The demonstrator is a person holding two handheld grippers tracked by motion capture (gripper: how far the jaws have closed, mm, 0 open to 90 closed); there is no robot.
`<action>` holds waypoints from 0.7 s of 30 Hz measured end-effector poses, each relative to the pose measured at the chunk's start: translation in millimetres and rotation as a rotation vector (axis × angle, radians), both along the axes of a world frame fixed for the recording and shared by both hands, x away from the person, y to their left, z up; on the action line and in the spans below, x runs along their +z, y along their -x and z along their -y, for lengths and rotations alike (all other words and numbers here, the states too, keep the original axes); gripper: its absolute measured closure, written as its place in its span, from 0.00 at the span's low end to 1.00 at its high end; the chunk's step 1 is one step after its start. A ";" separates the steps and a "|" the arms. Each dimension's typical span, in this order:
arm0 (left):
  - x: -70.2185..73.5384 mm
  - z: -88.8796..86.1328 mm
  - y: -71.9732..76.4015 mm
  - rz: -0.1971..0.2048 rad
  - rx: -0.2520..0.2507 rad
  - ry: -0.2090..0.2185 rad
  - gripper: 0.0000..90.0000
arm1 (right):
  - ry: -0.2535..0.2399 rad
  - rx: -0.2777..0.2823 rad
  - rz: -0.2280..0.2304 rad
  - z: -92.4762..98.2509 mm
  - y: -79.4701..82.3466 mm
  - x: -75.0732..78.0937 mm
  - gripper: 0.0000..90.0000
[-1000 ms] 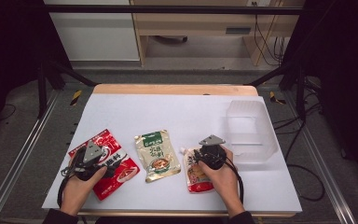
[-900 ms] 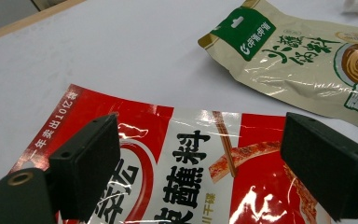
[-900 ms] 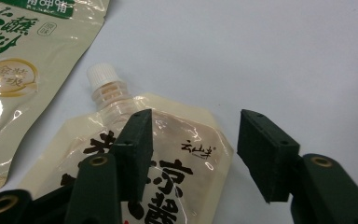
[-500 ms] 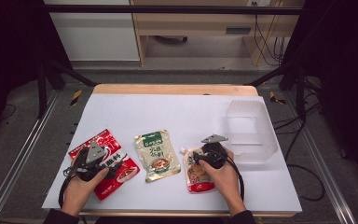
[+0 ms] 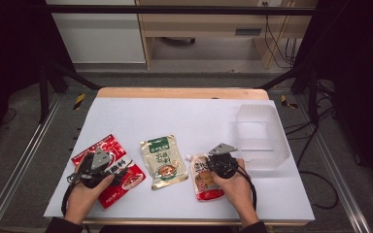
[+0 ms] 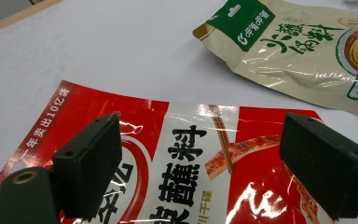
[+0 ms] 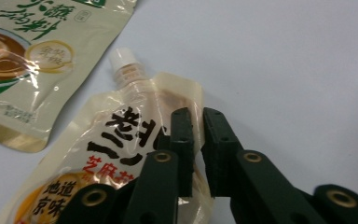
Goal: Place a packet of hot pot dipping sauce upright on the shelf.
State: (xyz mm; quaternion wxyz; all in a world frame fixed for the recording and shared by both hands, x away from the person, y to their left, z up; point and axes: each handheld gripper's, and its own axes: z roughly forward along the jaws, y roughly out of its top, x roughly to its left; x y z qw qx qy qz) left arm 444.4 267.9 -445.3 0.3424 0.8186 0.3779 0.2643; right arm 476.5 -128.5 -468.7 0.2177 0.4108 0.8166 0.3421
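Note:
A spouted sauce pouch (image 5: 205, 187) with a red bottom lies flat at the front right of the white table. My right gripper (image 5: 213, 168) is over its upper right edge. In the right gripper view the jaws have just been closing, and my right gripper (image 7: 196, 126) now pinches the pouch's (image 7: 121, 135) side seam below the white spout. A red sauce pouch (image 5: 108, 145) lies at the front left. My left gripper (image 5: 118, 175) hovers low over it. In the left gripper view my left gripper (image 6: 203, 140) stands wide open above the red pouch (image 6: 88, 105), not touching it.
A beige pouch with a green top (image 5: 162, 160) lies between the two others. A clear plastic container (image 5: 262, 138) stands at the right, just beyond my right hand. The far half of the white table (image 5: 175, 111) is bare.
My right gripper's jaws have come together on the spouted pouch's edge, and that hand shifted only slightly. The left hand and its gripper have stayed put.

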 end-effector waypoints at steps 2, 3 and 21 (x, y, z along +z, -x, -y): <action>0.6 0.2 0.8 0.007 -0.003 0.004 0.14 | 0.005 0.010 0.007 -1.0 2.6 2.2 0.97; 0.9 0.3 1.2 0.006 -0.005 0.005 0.14 | 0.001 0.019 0.011 -1.6 4.3 4.0 0.98; 8.5 24.3 14.2 0.018 -0.155 0.059 0.27 | -0.111 0.100 0.198 8.8 42.6 59.7 1.00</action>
